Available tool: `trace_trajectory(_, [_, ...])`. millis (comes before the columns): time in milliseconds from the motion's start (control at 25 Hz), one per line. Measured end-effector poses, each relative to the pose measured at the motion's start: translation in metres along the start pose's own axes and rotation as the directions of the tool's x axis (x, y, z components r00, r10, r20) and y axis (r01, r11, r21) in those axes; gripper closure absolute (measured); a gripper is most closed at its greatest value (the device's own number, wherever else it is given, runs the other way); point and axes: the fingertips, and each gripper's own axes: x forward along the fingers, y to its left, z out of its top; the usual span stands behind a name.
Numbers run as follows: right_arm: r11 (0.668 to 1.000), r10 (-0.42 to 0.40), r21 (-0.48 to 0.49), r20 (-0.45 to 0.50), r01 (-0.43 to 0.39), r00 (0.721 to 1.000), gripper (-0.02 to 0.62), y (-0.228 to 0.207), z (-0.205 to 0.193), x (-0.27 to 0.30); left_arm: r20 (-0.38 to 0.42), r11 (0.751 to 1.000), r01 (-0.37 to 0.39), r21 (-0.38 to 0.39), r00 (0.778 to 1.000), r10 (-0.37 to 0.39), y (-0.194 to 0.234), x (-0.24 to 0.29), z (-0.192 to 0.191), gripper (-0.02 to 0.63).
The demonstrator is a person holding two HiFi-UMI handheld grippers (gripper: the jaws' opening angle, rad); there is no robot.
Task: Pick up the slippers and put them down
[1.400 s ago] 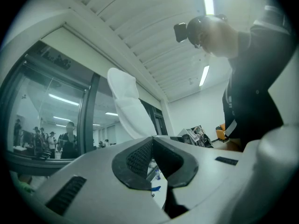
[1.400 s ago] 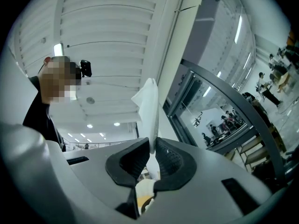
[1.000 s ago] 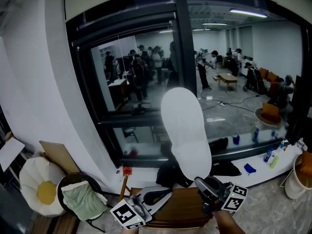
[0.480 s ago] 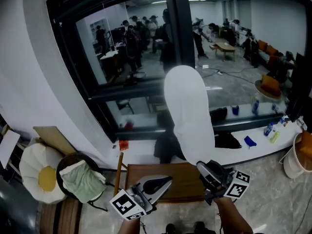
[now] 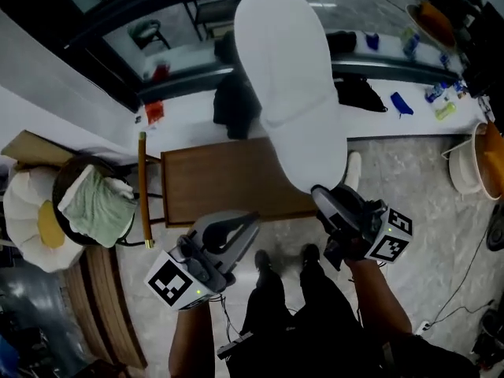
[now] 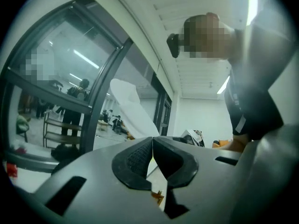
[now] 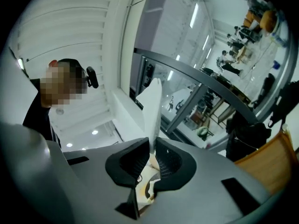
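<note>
I'm seeing a brown rectangular wooden table (image 5: 224, 181) standing beside a round dark basket (image 5: 72, 172) holding a pale green cloth (image 5: 94, 207).

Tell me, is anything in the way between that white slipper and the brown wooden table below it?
Nothing visible is. The right gripper grips the white slipper by its edge over the wooden table, whose visible top is bare; the slipper hides part of it. The left gripper is shut, off to the side.

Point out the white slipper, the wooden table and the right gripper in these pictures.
white slipper (image 5: 293, 93), head view, middle of its flat side.
wooden table (image 5: 224, 183), head view, bare part of its top.
right gripper (image 7: 152, 149), right gripper view, between the tips of its jaws.
</note>
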Motion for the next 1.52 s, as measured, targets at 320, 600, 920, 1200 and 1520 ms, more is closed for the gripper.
trace_trajectory(320, [0.977,-0.119,0.169,-0.079,0.131,0.99,0.546,-0.086,-0.108,-0.036,-0.079,0.993,-0.018,-0.119,0.997,0.009,0.029,0.0,-0.117,0.594])
trace_trajectory(600, [0.925,-0.189,0.313,-0.11,0.214,0.976,0.546,-0.136,-0.174,-0.067,-0.1,0.983,-0.044,-0.181,0.995,0.026,0.042,0.01,-0.184,0.594])
trace_trajectory(920, [0.853,-0.286,0.409,-0.15,0.323,0.946,0.545,-0.174,-0.225,-0.094,-0.114,0.978,-0.04,-0.205,0.993,0.017,0.037,0.004,-0.216,0.594])
trace_trajectory(1200, [0.812,-0.327,0.447,-0.181,0.374,0.927,0.545,-0.188,-0.243,-0.102,-0.112,0.972,-0.033,-0.233,0.994,0.007,0.033,0.012,-0.233,0.594])
trace_trajectory(1520, [0.779,-0.358,0.471,-0.207,0.414,0.91,0.545,-0.193,-0.251,-0.107,-0.123,0.966,-0.027,-0.259,0.992,-0.005,0.023,0.014,-0.241,0.594])
